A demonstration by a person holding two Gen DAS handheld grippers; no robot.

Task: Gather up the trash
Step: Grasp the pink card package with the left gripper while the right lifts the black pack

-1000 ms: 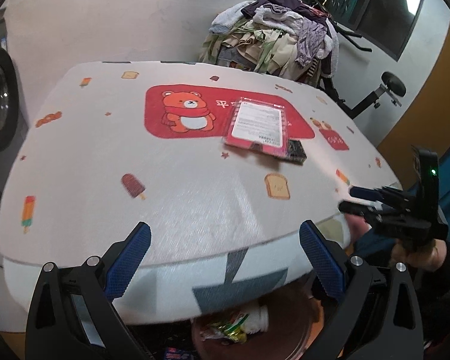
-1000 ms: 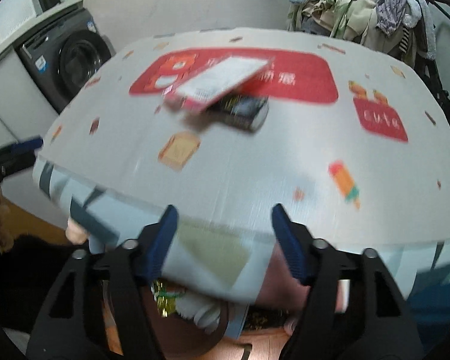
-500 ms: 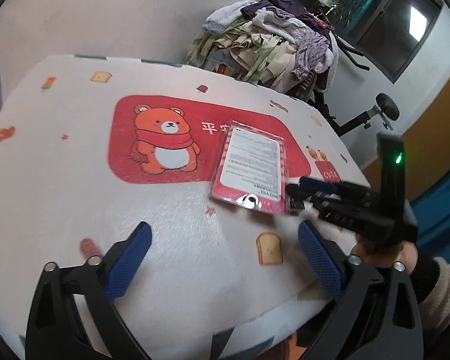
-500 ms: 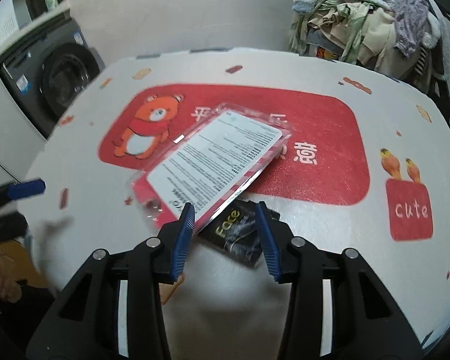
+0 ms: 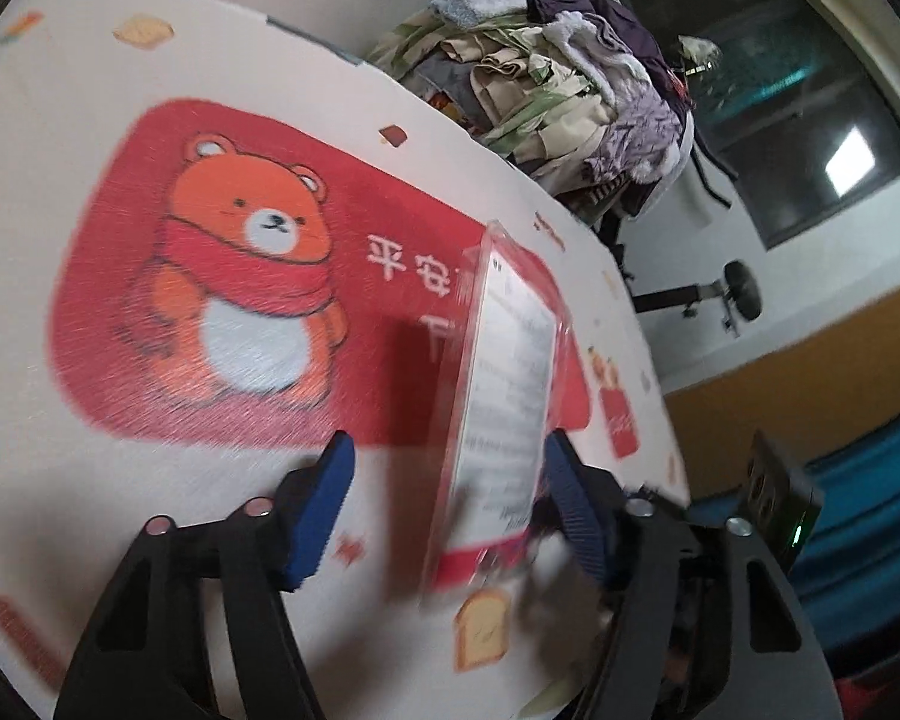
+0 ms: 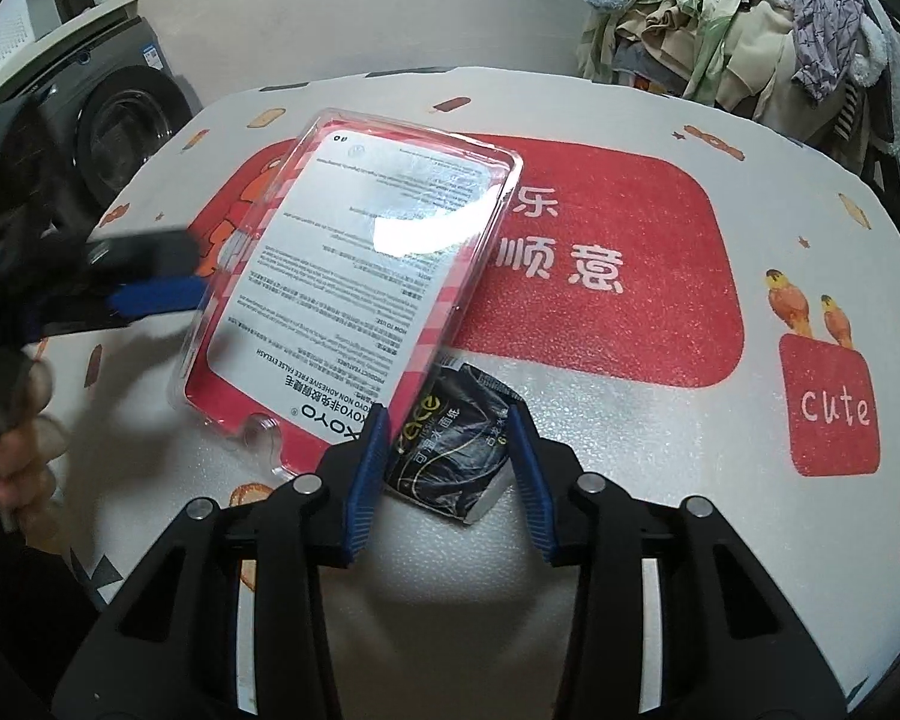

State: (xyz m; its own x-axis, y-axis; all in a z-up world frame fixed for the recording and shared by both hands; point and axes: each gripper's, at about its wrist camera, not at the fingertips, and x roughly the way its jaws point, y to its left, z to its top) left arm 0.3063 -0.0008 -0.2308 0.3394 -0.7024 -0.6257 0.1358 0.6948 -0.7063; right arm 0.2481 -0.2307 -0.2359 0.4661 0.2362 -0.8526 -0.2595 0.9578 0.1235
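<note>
On my right wrist view the clear package (image 6: pixel 354 276) reads "NON ADHESIVE FREE FALSE EYELASH" upside down. I read "ace" on the black packet (image 6: pixel 450 450), and "cute" on the tablecloth (image 6: pixel 834 408).

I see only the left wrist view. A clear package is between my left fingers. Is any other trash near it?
Observer: Yes. A black packet lies on the table, its far corner under the clear package.
Operator: Where is the right gripper?
Observer: The right gripper straddles that packet. I cannot tell whether the pads press it.
Operator: Which face of the package is up?
Observer: The printed back label, which reads "false eyelash".
</note>
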